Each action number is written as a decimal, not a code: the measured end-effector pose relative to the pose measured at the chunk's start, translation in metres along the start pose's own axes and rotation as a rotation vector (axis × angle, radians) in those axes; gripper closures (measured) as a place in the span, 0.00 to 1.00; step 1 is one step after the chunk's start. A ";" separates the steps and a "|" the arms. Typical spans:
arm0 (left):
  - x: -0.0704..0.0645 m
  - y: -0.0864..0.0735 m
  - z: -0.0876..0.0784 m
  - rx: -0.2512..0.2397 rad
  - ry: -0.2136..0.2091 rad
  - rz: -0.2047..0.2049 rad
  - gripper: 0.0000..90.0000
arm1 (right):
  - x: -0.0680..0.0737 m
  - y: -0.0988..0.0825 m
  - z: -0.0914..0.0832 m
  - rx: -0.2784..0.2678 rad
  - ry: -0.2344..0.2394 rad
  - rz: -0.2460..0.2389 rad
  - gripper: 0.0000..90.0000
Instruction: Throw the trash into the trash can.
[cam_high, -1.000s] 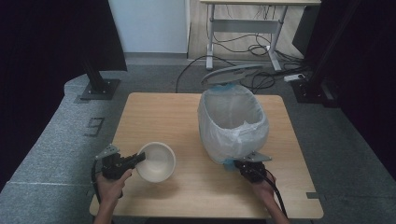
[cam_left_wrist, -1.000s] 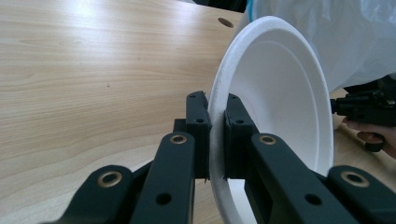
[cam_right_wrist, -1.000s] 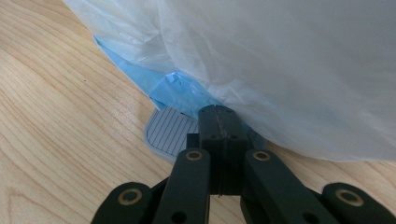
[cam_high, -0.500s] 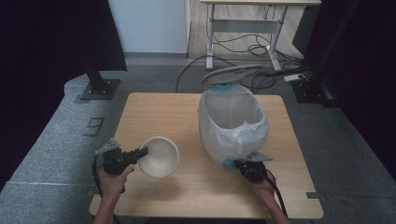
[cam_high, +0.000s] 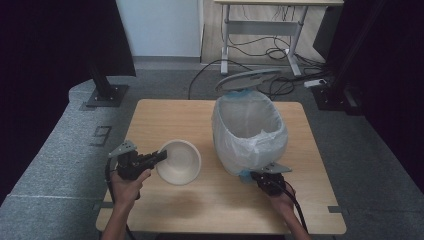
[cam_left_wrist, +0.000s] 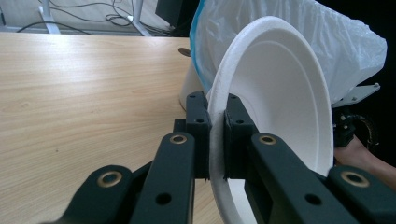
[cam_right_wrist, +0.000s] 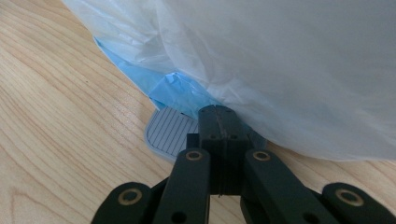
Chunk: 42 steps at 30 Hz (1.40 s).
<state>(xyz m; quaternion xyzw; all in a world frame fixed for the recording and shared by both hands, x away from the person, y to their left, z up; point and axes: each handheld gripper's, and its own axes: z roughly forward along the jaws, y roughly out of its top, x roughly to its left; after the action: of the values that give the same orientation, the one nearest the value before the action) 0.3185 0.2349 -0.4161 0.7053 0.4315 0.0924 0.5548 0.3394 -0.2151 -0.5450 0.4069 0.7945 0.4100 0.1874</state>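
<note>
Now your left gripper (cam_left_wrist: 215, 140) has its jaws clamped on the bowl (cam_high: 179, 161) rim, your right gripper (cam_right_wrist: 219, 123) presses closed jaws on the bin (cam_high: 249, 131) pedal (cam_right_wrist: 170, 132) — next, carry the bowl over the open bin.

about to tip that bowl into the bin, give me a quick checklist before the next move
1. Left gripper clamped on the rim of the white foam bowl: ok.
2. Bowl lifted and tilted toward the pedal bin: ok.
3. Bin lid open: ok.
4. Right gripper shut, pressing the grey pedal: ok.
5. Bag liner spread over the bin's rim: ok.
6. Bowl over the bin's mouth: not ok, it is beside the bin.
7. Bowl's contents: cannot tell.
</note>
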 end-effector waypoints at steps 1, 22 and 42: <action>-0.001 0.002 0.001 0.002 -0.004 0.003 0.93 | 0.000 0.000 0.000 0.000 -0.001 -0.001 1.00; -0.013 0.019 0.004 0.000 -0.021 0.038 0.93 | 0.000 0.000 0.000 -0.001 -0.002 -0.001 1.00; -0.023 0.032 0.005 -0.006 -0.040 0.055 0.93 | 0.000 0.000 0.000 -0.002 0.001 0.002 1.00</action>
<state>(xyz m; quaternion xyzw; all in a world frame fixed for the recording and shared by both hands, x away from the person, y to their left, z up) 0.3238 0.2145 -0.3820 0.7170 0.4003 0.0949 0.5628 0.3392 -0.2151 -0.5451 0.4073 0.7938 0.4111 0.1870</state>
